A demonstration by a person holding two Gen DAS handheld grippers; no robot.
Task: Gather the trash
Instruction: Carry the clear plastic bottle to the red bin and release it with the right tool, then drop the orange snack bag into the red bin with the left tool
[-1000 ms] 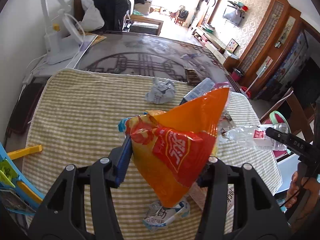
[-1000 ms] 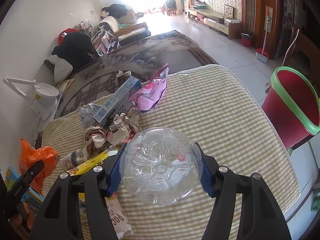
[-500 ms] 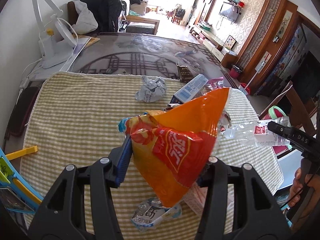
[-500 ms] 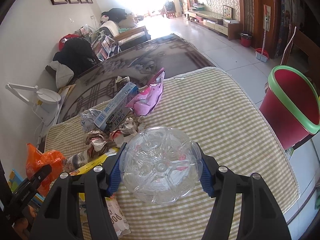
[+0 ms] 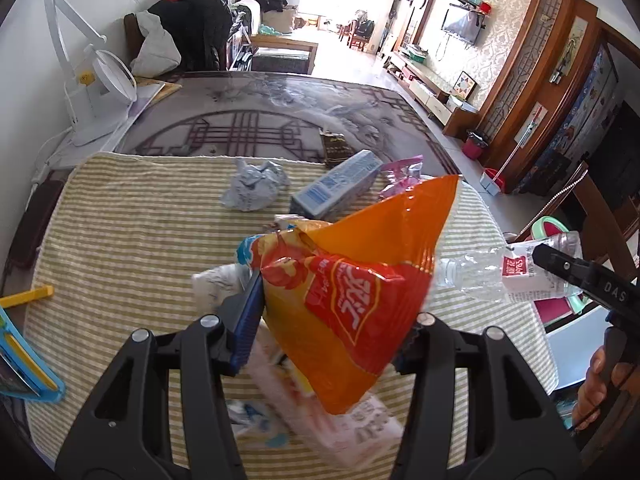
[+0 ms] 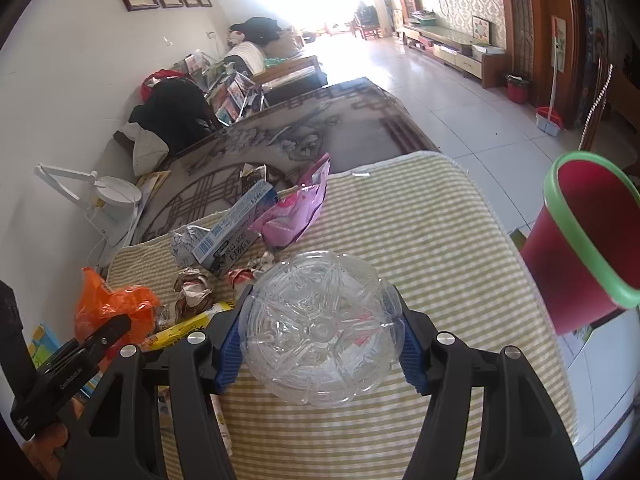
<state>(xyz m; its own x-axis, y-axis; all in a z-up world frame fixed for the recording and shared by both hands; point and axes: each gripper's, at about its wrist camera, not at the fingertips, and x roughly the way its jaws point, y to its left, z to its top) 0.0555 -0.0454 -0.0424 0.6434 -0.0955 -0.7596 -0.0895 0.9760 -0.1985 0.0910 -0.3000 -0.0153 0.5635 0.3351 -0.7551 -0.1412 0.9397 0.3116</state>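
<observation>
My left gripper (image 5: 328,320) is shut on an orange snack bag (image 5: 360,280) and holds it above the striped tablecloth (image 5: 140,232). My right gripper (image 6: 320,340) is shut on a clear plastic bottle (image 6: 316,328), seen bottom-first; the bottle also shows at the right of the left wrist view (image 5: 500,272). A red bin with a green rim (image 6: 588,240) stands beside the table's right edge. Loose trash lies on the cloth: a blue-white carton (image 5: 336,188), a crumpled foil wrapper (image 5: 252,184), a pink bag (image 6: 292,208) and crumpled papers (image 6: 192,288).
A white desk lamp (image 5: 92,92) stands at the table's far left. A dark glass tabletop (image 5: 260,120) extends beyond the cloth. A blue and yellow toy (image 5: 16,352) sits at the left edge. White wrappers (image 5: 340,420) lie under the left gripper.
Both grippers have risen and drawn back a little with their loads. The table trash appears farther away. The wrappers below the left gripper look blurred from motion.
</observation>
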